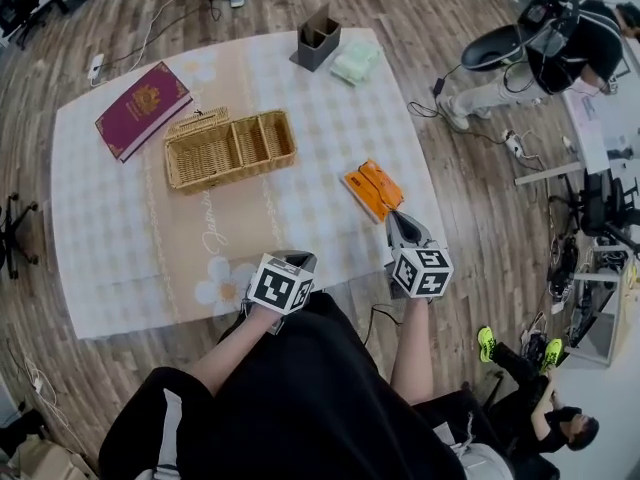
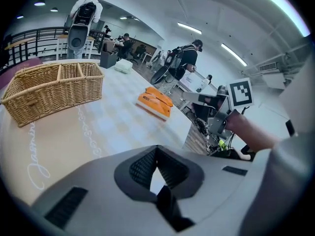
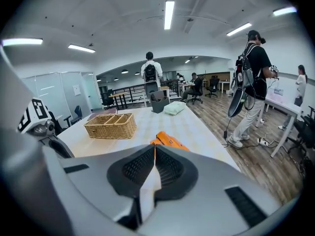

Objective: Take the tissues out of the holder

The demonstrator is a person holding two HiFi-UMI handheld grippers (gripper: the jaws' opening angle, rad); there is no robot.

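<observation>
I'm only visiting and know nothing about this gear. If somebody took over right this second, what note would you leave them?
Left claw: shut, empty, by the near edge of the table.
Right claw: shut, empty, just behind the orange pack, which lies flat.
Holder: upright at the far edge. A pale green pack lies on the table beside it, outside it.
Done: by that, at least one pack seems to be out.
Left: check the holder. From here I cannot tell whether anything remains inside. If so, lift it out.
</observation>
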